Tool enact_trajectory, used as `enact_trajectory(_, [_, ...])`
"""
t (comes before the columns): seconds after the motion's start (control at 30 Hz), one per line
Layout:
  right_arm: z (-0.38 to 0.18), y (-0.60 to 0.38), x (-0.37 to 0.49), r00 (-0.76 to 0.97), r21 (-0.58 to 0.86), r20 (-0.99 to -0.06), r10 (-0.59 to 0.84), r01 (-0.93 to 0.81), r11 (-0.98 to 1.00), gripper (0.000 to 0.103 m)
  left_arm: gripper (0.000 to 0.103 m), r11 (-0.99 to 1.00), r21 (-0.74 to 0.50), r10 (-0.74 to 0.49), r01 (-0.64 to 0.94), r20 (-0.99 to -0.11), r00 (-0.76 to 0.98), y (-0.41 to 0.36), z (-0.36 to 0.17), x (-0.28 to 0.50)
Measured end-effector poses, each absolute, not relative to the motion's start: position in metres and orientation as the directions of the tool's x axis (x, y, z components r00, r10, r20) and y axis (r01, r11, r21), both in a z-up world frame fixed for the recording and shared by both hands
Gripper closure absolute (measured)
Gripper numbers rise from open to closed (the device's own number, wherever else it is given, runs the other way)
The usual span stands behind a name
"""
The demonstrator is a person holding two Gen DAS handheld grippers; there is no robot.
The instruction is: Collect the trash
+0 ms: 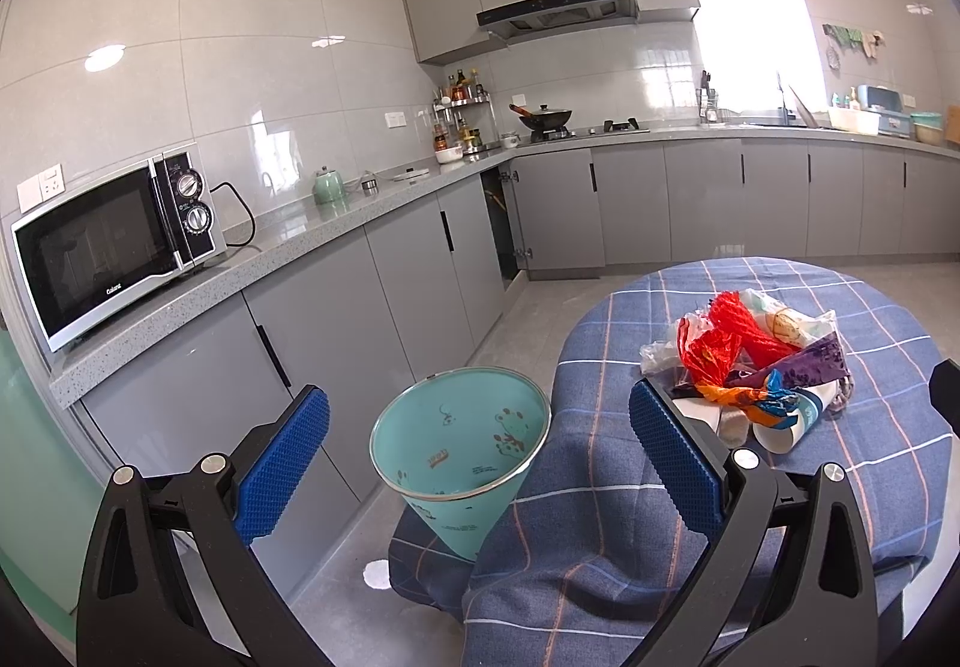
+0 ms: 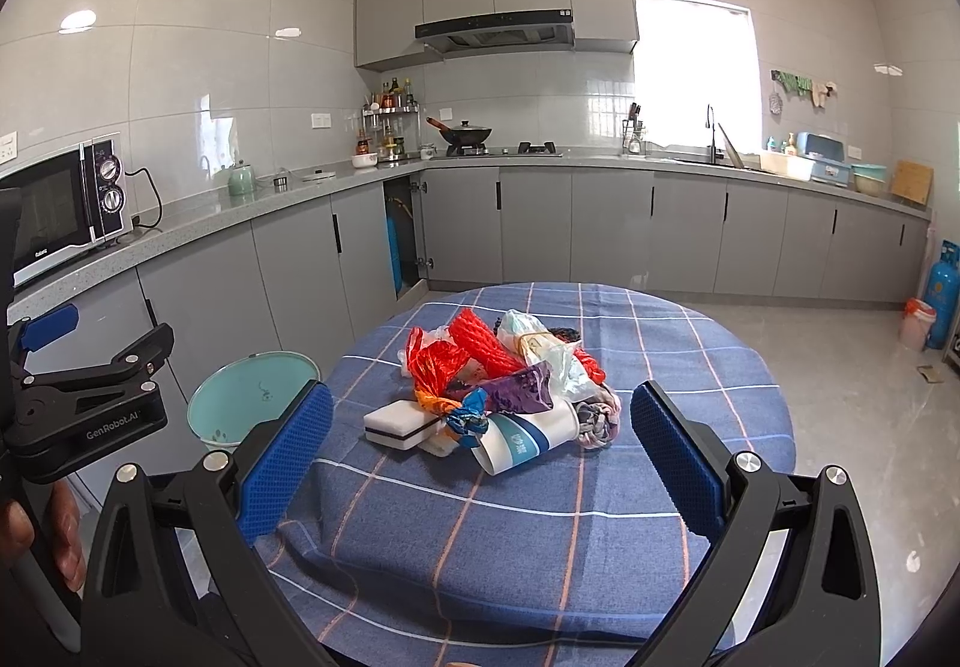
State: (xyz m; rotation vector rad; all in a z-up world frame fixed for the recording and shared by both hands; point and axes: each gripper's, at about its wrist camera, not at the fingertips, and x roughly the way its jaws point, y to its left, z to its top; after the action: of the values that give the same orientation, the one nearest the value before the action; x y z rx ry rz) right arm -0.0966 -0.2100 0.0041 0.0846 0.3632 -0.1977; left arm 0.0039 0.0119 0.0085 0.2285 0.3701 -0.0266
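A pile of trash (image 2: 504, 367) lies in the middle of a round table with a blue checked cloth (image 2: 660, 343): red net, red plastic bag, purple wrapper, paper cup (image 2: 528, 442), white sponge (image 2: 399, 424), crumpled cloth. The pile also shows in the left wrist view (image 1: 756, 355). A teal bin (image 1: 459, 433) stands on the floor left of the table, also in the right wrist view (image 2: 252, 397). My left gripper (image 1: 480, 445) is open, held above the bin. My right gripper (image 2: 480, 457) is open in front of the pile. The left gripper's body (image 2: 90, 403) shows at the right view's left edge.
Grey kitchen cabinets and counter (image 1: 336, 229) run along the left and back walls, with a microwave (image 1: 114, 241), kettle and stove. One cabinet door (image 2: 402, 235) stands open. A blue gas cylinder (image 2: 942, 295) and a small pink bin (image 2: 918, 322) stand at the far right.
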Motion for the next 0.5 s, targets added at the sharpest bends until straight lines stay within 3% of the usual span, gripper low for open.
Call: enact_trajectory(0.5, [-0.009, -0.214, -0.087, 0.904, 0.025, -0.378, -0.2, 0.226, 0.974, 0.005, 0.004, 0.971, 0.226, 0.019, 0.074, -0.381, 0.924, 0.01, -0.003, 0.012])
